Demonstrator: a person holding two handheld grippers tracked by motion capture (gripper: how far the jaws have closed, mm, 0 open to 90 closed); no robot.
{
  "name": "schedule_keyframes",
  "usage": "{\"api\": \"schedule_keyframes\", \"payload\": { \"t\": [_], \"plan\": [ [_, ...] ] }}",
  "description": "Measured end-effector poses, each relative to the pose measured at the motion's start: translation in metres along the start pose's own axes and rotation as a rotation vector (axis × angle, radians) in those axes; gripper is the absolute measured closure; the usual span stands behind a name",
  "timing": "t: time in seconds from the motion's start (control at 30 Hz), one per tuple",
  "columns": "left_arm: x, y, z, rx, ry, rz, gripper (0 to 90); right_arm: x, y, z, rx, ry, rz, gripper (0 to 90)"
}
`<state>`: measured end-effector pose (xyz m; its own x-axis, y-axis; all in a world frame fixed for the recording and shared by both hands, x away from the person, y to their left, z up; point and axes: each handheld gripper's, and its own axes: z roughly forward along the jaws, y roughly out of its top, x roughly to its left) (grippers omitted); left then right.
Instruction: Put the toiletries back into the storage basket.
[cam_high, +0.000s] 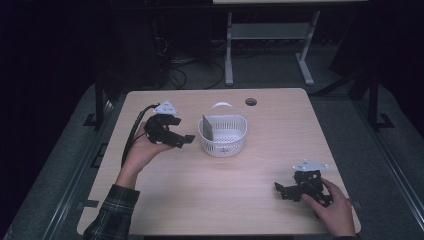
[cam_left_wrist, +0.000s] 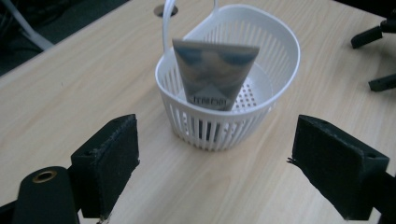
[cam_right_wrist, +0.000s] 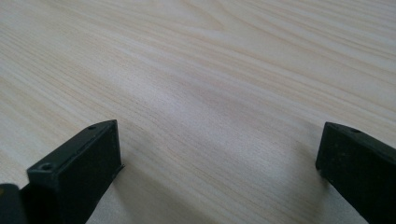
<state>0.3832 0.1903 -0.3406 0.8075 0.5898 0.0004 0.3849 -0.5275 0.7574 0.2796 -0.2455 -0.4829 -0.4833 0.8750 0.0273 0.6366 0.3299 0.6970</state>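
A white slatted basket (cam_high: 223, 141) with a thin handle stands at the table's middle. A grey tube (cam_high: 207, 128) leans upright inside it, against the left wall. In the left gripper view the basket (cam_left_wrist: 275, 60) sits straight ahead, the tube (cam_left_wrist: 212, 74) standing flat end up with printed text low on it. My left gripper (cam_high: 186, 139) is open just left of the basket, pointing at it, jaws wide apart with nothing between them (cam_left_wrist: 212, 163). My right gripper (cam_high: 278, 189) rests open near the table's front right, its jaws spread over bare wood (cam_right_wrist: 219, 158).
The light wooden table (cam_high: 220, 200) has a round cable hole (cam_high: 251, 102) at the back. A white desk frame (cam_high: 267, 35) stands on the floor beyond. Black cable trails from the left gripper over the table's left side.
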Motion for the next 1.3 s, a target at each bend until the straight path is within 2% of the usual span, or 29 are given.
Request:
{"api": "schedule_keyframes", "payload": {
  "t": [0.23, 0.47, 0.77, 1.0, 1.3],
  "plan": [
    [-0.004, -0.021, -0.006, 0.004, 0.009, -0.023, 14.1, 0.0, 0.0, 0.0, 0.0, 0.0, 0.0, 0.0],
    [-0.01, -0.043, -0.011, -0.001, 0.018, -0.028, 14.2, 0.0, 0.0, 0.0, 0.0, 0.001, 0.0, 0.0],
    [-0.016, -0.07, -0.014, 0.009, 0.025, -0.043, 14.4, 0.0, 0.0, 0.0, 0.0, 0.0, -0.001, 0.0],
    [-0.019, -0.092, -0.014, 0.007, 0.039, -0.071, 14.4, 0.0, 0.0, 0.0, 0.0, 0.0, 0.0, 0.0],
    [-0.026, -0.12, -0.014, 0.04, 0.063, -0.073, 14.3, 0.0, 0.0, 0.0, 0.0, 0.0, 0.0, 0.0]
  ]
}}
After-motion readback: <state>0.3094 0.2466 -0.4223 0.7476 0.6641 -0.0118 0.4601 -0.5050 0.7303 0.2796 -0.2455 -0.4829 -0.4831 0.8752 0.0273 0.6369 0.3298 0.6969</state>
